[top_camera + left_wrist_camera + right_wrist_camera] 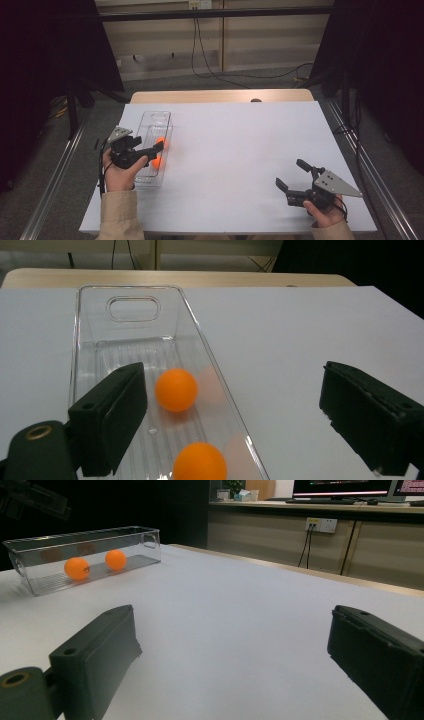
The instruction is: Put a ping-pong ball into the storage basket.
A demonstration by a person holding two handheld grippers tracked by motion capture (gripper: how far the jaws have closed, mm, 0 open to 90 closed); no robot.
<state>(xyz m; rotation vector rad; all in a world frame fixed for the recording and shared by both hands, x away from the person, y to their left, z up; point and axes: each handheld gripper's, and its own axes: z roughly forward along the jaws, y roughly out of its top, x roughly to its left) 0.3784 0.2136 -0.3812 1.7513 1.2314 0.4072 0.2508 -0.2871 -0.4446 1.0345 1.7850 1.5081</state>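
clear plastic bin (154, 120) lies lengthwise on the left part of the white desk (240, 150), its handle cutout at the far end. two orange balls sit inside on the ribbed floor: far ball (176, 389) near the middle of the bin, near ball (199, 462) closer to the person's end, a little apart from each other, neither touching the other. in the right gripper view both balls show through the bin's side wall (85, 555), resting low in it.

left gripper (156, 151) held in the person's left hand (119, 172), over the near half of the bin, pointing along it toward the far end. fingers stand wide apart and hold nothing. in the left gripper view one finger (112, 415) hangs above the bin's floor on the left side, the other finger (367, 415) is out over bare desk to the right of the bin; the bin's right wall runs between them. neither finger touches a ball.

right gripper (291, 174) in the person's right hand (325, 212) at the near right part of the desk, well apart from the bin. its fingers (95, 655) are spread wide, empty, with bare desk between them.
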